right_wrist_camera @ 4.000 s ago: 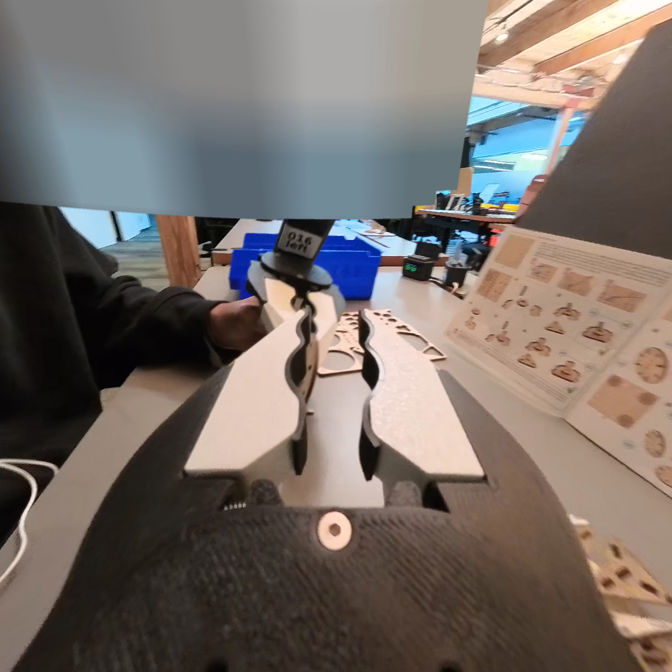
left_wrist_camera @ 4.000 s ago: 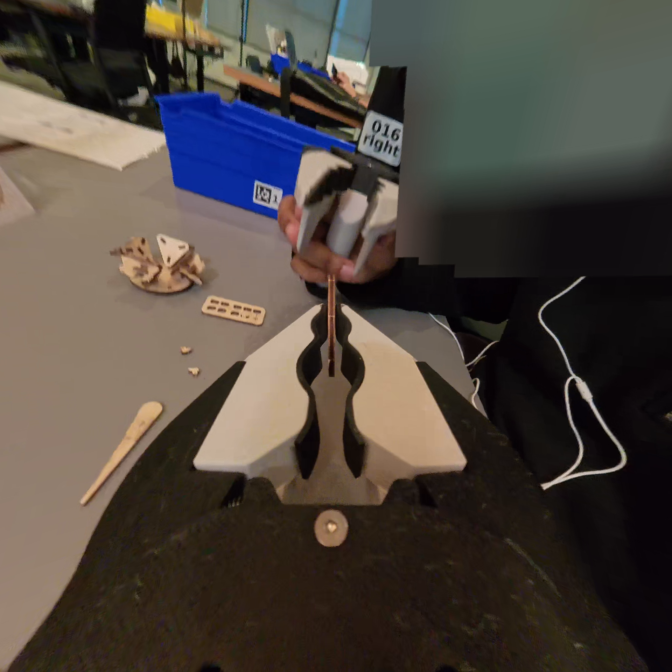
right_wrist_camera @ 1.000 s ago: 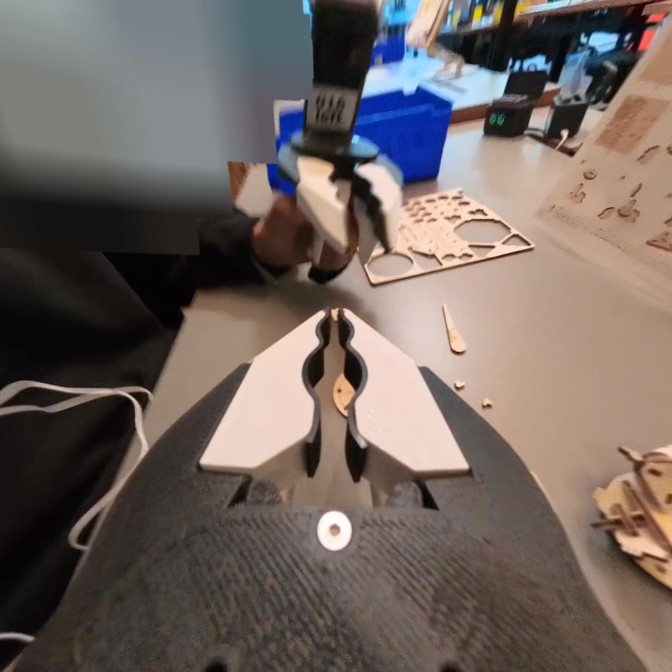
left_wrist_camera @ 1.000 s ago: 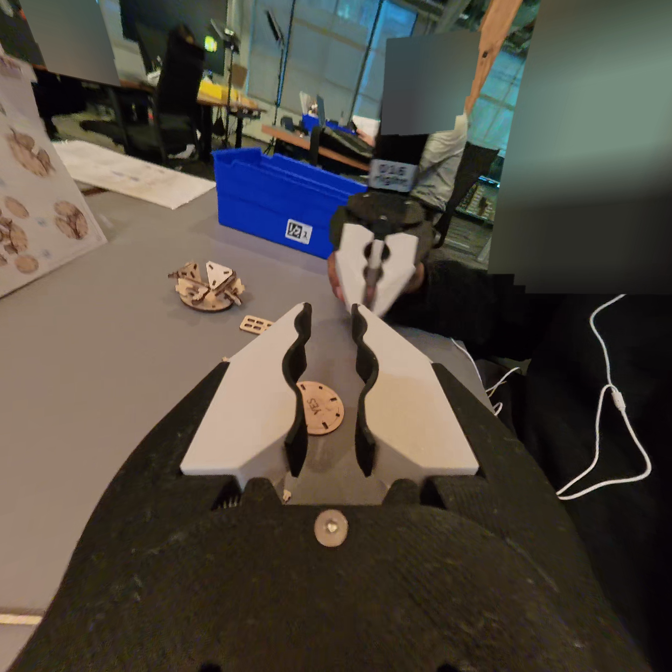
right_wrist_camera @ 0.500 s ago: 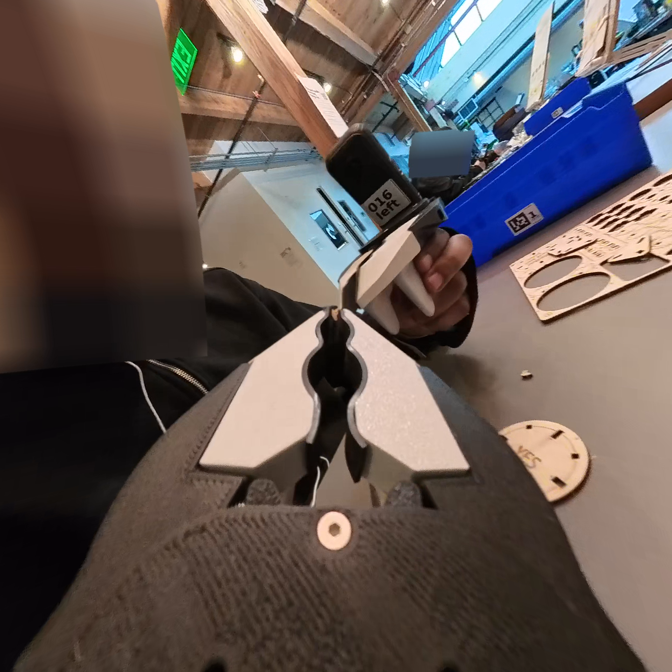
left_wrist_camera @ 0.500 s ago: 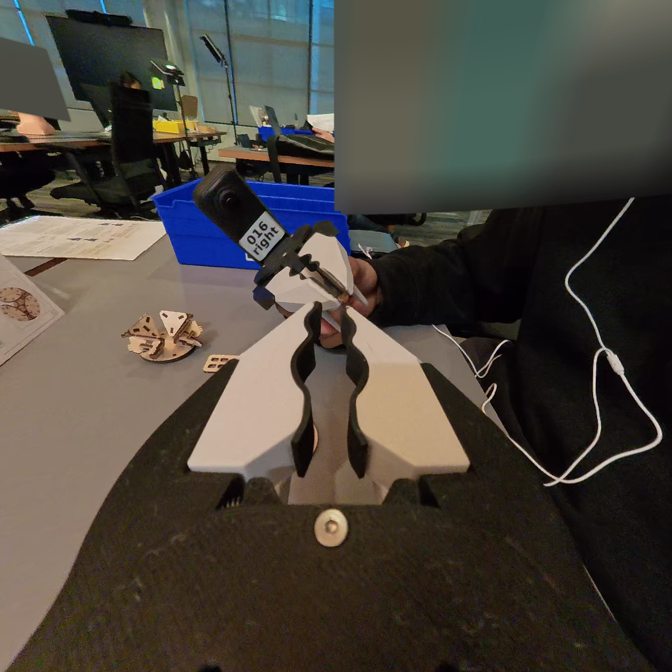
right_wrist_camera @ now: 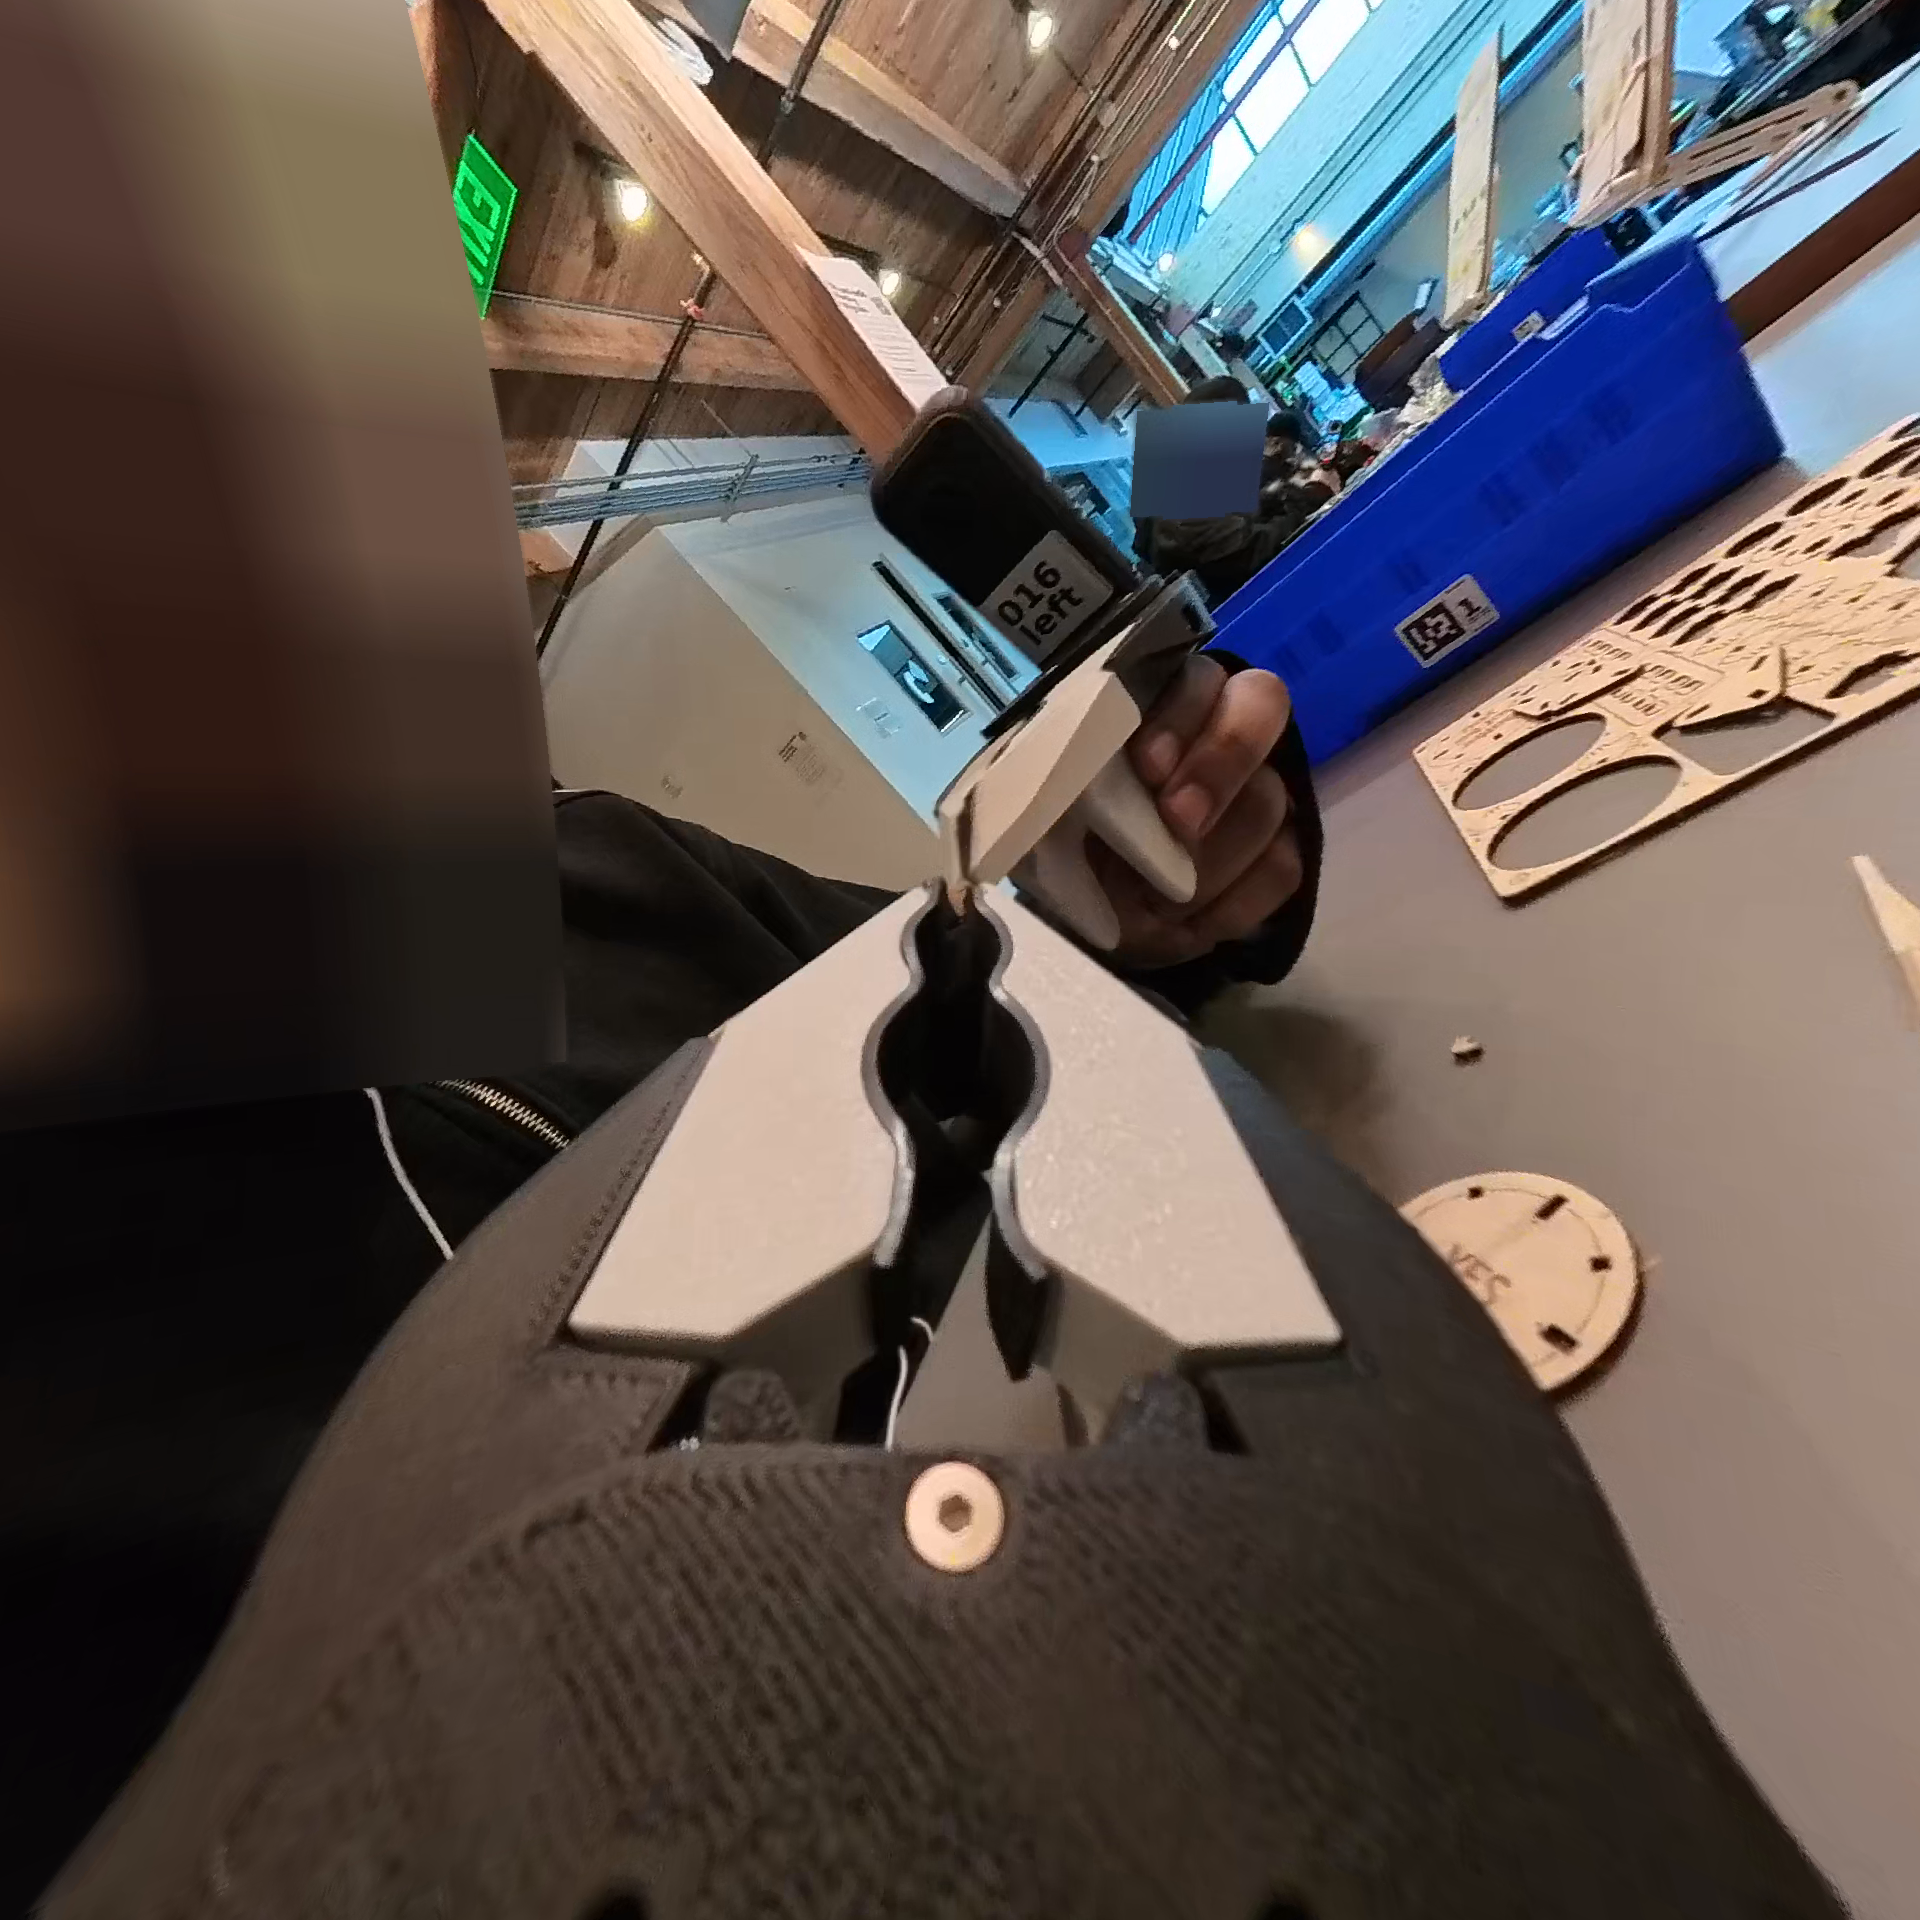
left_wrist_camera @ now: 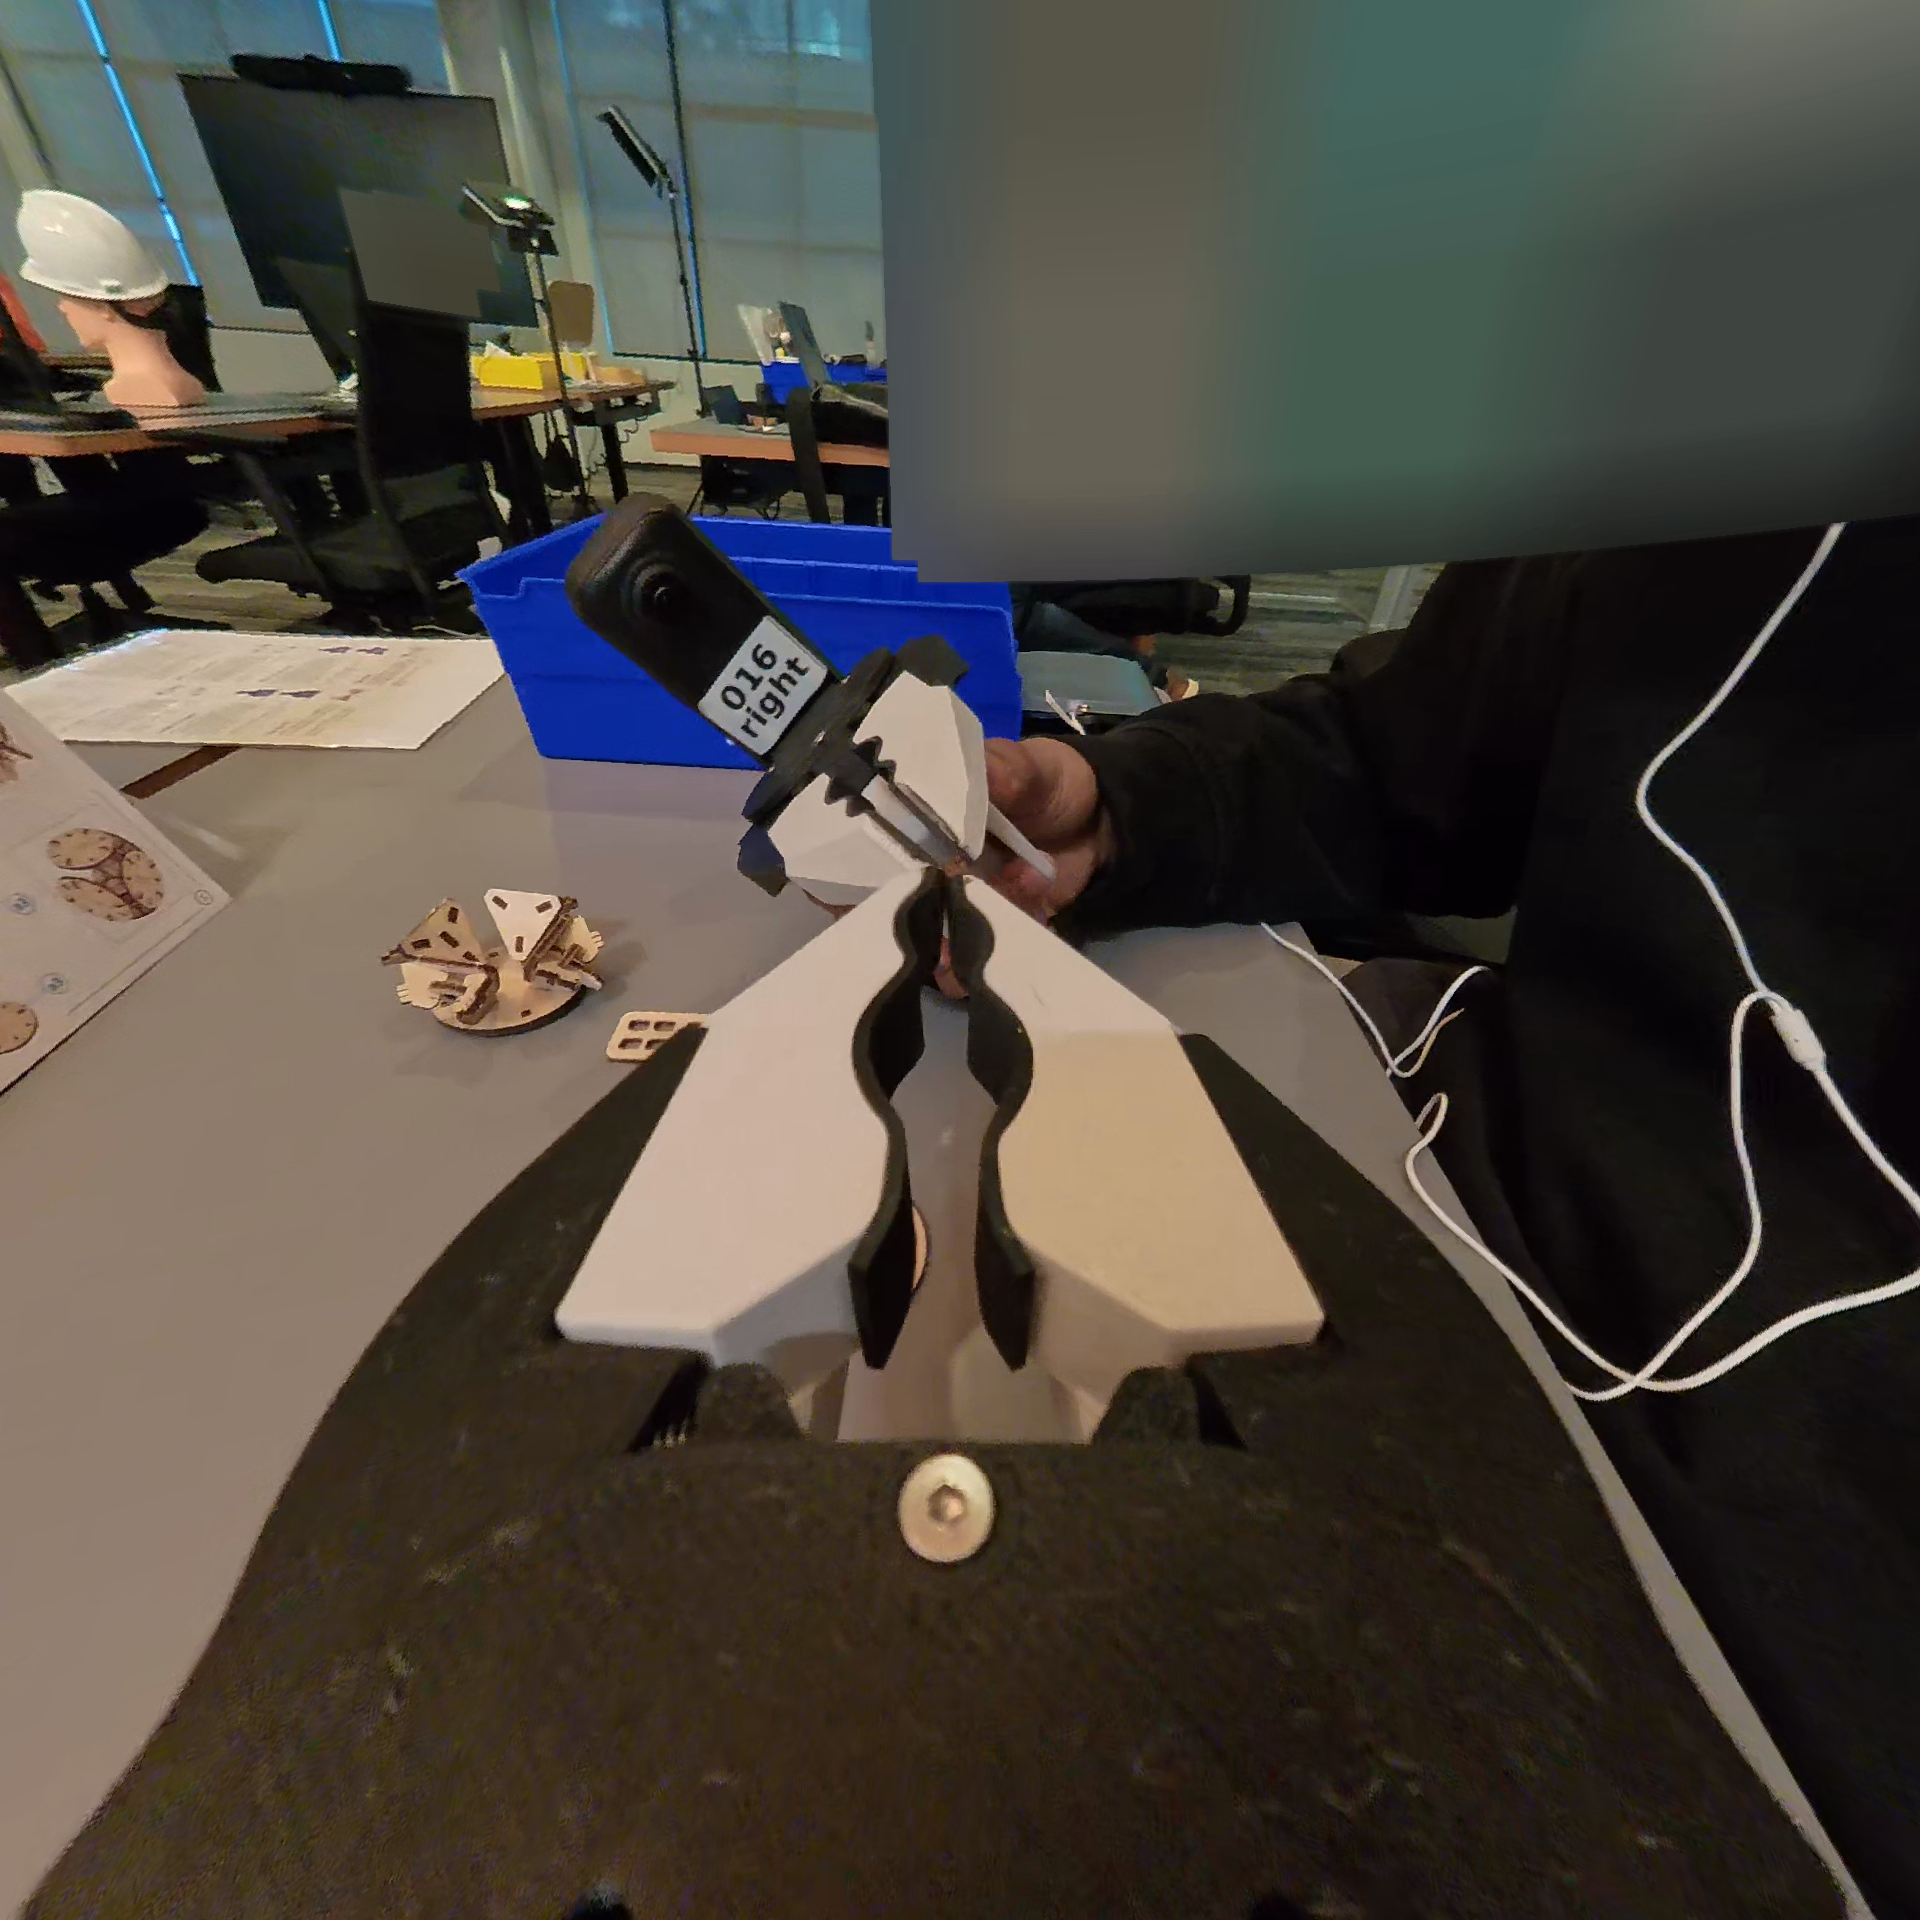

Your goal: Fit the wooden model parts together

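My left gripper (left_wrist_camera: 940, 881) and my right gripper (right_wrist_camera: 956, 910) meet tip to tip above the grey table (left_wrist_camera: 260, 1143). A tiny tan wooden piece (right_wrist_camera: 958, 894) sits between the two sets of tips. My right gripper is shut on it. My left gripper is shut too, and its fingertips (right_wrist_camera: 961, 875) pinch the same piece from the other end. In the left wrist view the right gripper (left_wrist_camera: 951, 858) comes in from the upper left, held by a hand (left_wrist_camera: 1039, 800). A round wooden disc (right_wrist_camera: 1527, 1278) lies flat on the table below.
A wooden assembly on a round base (left_wrist_camera: 494, 971) and a small slotted piece (left_wrist_camera: 649, 1034) lie to the left. A blue bin (left_wrist_camera: 623, 644) stands behind. A cut-out wooden sheet (right_wrist_camera: 1683, 707) and a wooden stick (right_wrist_camera: 1896, 935) lie to the right. A person in black sits close. Left and right tips are no more than a few centimetres apart. Left tips and right tips are each some 12 centimetres from the round wooden disc (right_wrist_camera: 1527, 1278).
My left gripper was open over the disc on the table; it rose to the right gripper's tips and shut there. The right gripper stayed shut on its small piece and tilted.
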Demonstrator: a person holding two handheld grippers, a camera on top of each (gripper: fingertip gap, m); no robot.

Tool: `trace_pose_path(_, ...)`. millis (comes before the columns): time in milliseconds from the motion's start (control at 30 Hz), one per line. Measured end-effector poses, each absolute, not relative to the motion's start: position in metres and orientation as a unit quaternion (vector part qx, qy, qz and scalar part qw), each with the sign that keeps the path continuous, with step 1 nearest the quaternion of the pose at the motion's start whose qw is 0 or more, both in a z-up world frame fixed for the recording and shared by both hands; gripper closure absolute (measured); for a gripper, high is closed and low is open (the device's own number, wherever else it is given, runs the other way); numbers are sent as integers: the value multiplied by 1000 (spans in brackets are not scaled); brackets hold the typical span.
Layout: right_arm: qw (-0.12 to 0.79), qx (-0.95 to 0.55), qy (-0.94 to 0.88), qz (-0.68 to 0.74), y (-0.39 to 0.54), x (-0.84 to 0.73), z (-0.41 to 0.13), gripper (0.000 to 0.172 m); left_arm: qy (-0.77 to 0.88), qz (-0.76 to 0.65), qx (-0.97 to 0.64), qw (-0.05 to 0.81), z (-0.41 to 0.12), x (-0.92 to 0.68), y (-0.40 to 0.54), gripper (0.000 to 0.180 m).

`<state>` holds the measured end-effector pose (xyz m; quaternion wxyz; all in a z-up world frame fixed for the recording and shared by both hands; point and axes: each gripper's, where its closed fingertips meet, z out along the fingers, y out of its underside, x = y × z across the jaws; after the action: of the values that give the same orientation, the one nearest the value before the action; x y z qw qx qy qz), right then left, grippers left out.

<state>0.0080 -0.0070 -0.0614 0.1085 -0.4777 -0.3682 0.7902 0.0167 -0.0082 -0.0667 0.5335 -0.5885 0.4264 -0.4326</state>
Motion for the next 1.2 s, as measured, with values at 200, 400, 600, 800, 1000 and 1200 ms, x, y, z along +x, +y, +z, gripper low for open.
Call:
trace_pose_path(200,111,-492,-373,779,-5,7,-66,170,425,-435,-597,523,-71,17,-6,180)
trace_pose_path(400,84,-495,-352,790,-3,7,-67,170,436,-411,-595,536,-73,17,-6,177)
trace_pose_path(600,77,-500,-357,785,-5,6,-70,171,450,-376,-597,547,-76,19,-4,173)
trace_pose_path(800,76,-500,-356,786,-5,6,-70,171,456,-361,-595,555,-76,19,-4,174)
trace_pose_path(1000,87,-510,-352,780,-1,5,-72,172,455,-342,-601,560,-78,18,0,175)
trace_pose_path(1200,116,-534,-343,764,12,5,-76,172,460,-323,-607,562,-80,17,2,180)
